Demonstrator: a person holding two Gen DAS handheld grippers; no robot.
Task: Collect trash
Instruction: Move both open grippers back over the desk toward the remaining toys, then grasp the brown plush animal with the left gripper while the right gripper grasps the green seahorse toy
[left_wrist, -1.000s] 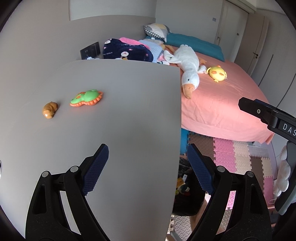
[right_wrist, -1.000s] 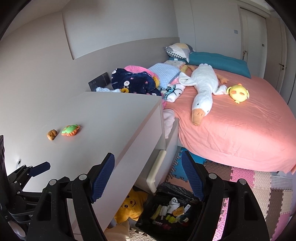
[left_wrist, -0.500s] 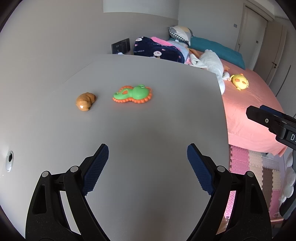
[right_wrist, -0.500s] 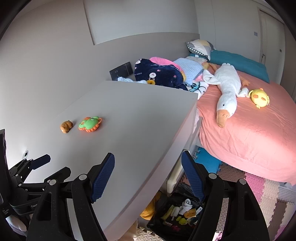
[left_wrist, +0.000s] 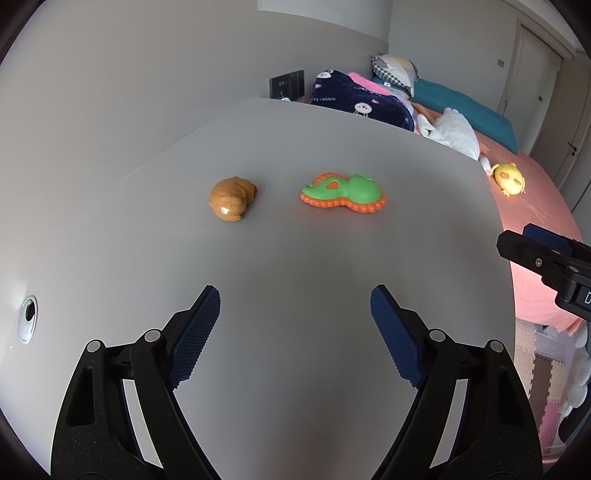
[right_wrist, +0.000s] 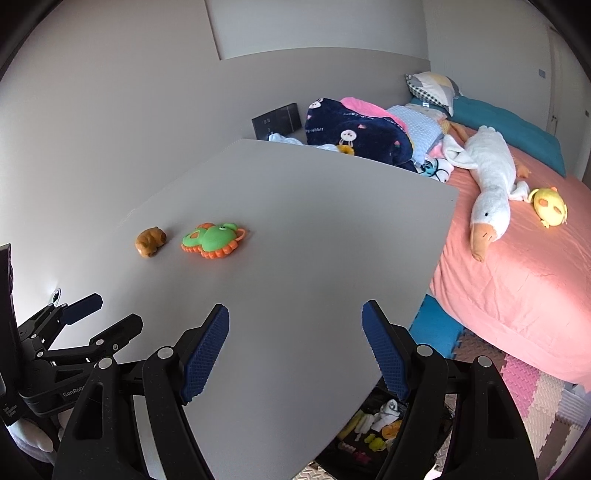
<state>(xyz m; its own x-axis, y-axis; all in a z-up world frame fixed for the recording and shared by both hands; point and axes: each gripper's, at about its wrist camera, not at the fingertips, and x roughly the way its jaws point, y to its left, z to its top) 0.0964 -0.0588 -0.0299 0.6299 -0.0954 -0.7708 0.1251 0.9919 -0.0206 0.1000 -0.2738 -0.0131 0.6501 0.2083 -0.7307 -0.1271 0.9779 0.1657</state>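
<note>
On the grey desk top (left_wrist: 369, 147) lie a small brown animal figure (left_wrist: 232, 199) and, to its right, a flat green toy with an orange rim (left_wrist: 343, 192). Both lie ahead of my left gripper (left_wrist: 295, 291), a fair stretch away from it. Its jaws are closing a little with nothing between them. In the right wrist view the brown figure (right_wrist: 149, 242) and the green toy (right_wrist: 212, 240) lie far ahead to the left. My right gripper (right_wrist: 295, 308) hangs open and empty over the desk's near right part, with the left gripper (right_wrist: 114, 312) at its lower left.
A pink bed (right_wrist: 517, 280) stands right of the desk, with a white goose plush (right_wrist: 491, 177), a yellow plush (right_wrist: 550, 206) and piled blankets (right_wrist: 354, 129). A black bin of small items (right_wrist: 369, 432) sits on foam floor mats below the desk edge. A cable hole (left_wrist: 27, 319) is at the desk's left.
Both grippers have swung left, from the desk's right edge and the bed to over the desk top. The two toys now look nearer and more central. The left jaws have narrowed slightly.
</note>
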